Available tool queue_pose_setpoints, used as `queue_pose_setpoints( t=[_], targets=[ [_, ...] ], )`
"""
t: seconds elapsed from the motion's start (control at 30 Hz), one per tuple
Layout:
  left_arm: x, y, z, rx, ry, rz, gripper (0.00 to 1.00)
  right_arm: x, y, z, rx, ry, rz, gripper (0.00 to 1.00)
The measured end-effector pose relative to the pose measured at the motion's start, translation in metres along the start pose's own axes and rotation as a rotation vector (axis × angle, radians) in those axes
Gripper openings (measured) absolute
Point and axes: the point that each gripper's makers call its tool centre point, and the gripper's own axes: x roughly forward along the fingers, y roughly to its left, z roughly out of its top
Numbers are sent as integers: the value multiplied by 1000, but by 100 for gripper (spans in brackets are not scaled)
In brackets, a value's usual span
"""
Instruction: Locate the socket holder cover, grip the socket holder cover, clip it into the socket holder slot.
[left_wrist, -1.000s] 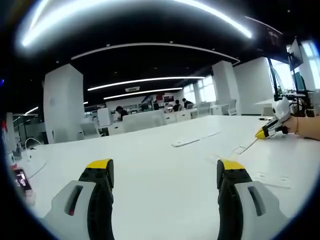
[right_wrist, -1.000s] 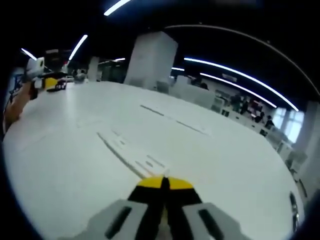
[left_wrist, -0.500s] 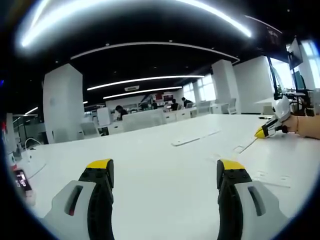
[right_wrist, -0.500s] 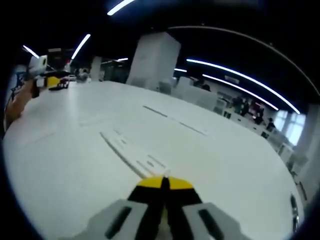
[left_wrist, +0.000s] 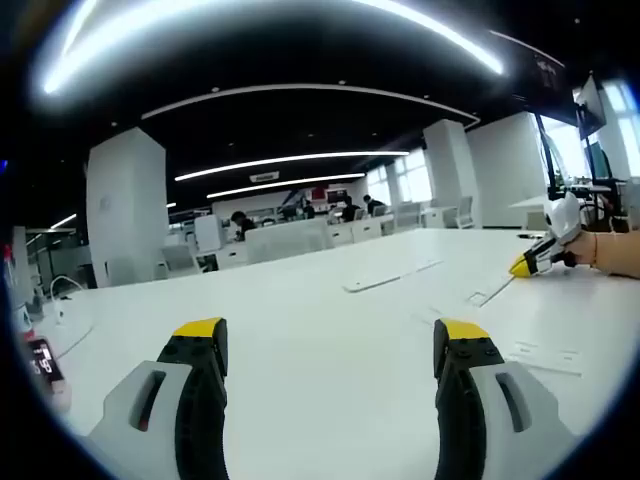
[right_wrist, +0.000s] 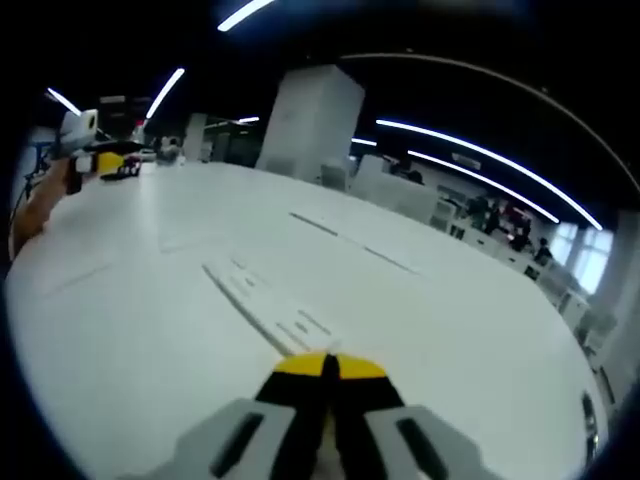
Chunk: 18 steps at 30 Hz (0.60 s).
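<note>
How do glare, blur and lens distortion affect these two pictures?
Left gripper view: the ceiling light strip glares overexposed, and the straight lights bow into arcs. Right gripper view: softer and blurred throughout, the white table bulges like a dome, and the long white strip on it shows faintly.

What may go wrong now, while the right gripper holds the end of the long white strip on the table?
The right gripper pinches only the near end of the strip, so the far end may swing or drag on the table. The left gripper is open and apart from it, giving no support.
</note>
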Motion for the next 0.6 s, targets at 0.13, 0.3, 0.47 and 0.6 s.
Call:
queue_pose_setpoints(
  t=[0.13, 0.3, 0.47, 0.6],
  targets=[
    [2, 3, 0, 0, -1, 1, 83, -2, -7, -2, -35, 37, -33, 4],
    [4, 7, 0, 1, -5, 2, 83, -7, -6, 3, 65, 21, 44, 4],
    [6, 8, -1, 4, -1, 2, 83, -6, 3, 1, 99, 50, 135, 5],
    [6, 12, 1, 2, -14, 12, 83, -4, 6, -4, 86, 67, 133, 5]
  ],
)
